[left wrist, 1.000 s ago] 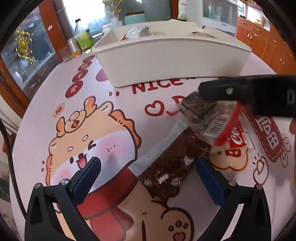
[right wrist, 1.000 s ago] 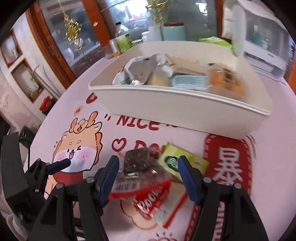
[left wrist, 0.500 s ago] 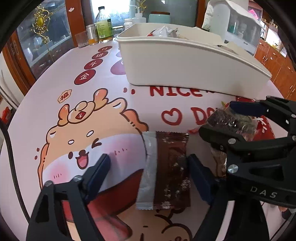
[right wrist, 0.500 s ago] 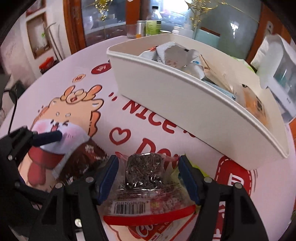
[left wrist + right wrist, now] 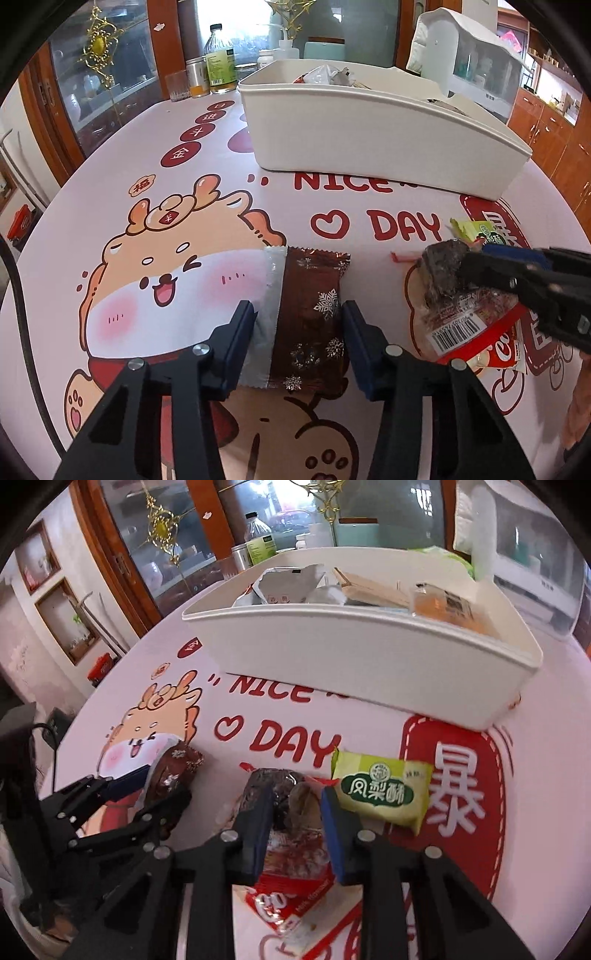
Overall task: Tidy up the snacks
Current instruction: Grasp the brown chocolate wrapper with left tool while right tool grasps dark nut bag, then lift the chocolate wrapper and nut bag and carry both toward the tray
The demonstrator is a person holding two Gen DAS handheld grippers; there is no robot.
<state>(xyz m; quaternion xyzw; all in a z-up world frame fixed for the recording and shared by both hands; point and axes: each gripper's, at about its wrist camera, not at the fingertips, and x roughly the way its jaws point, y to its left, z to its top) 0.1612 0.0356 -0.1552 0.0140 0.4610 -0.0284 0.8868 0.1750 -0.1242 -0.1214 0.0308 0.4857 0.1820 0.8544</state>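
Note:
A brown snowflake-printed snack packet (image 5: pixel 310 295) with a silver end lies on the cartoon tablecloth. My left gripper (image 5: pixel 299 317) straddles it; its jaws are closing and both blue pads touch the packet's sides. In the right wrist view that packet (image 5: pixel 177 764) bulges up between the left fingers. My right gripper (image 5: pixel 295 808) is closing on a clear packet holding a dark cake (image 5: pixel 280 786), pads pressed against it. That packet (image 5: pixel 443 273) rests on a red-and-white wrapper (image 5: pixel 291 897). A green pastry packet (image 5: pixel 380 790) lies just right of the right gripper.
A long white bin (image 5: pixel 369 129) with several snacks inside stands behind both grippers. Bottles, a jar and a glass (image 5: pixel 177 86) sit at the table's far left edge. A white lidded container (image 5: pixel 469 48) stands behind the bin.
Both pairs of jaws have narrowed from wide apart onto their packets. The left gripper has rolled square to the brown packet, and the right gripper has sunk closer to the dark cake packet.

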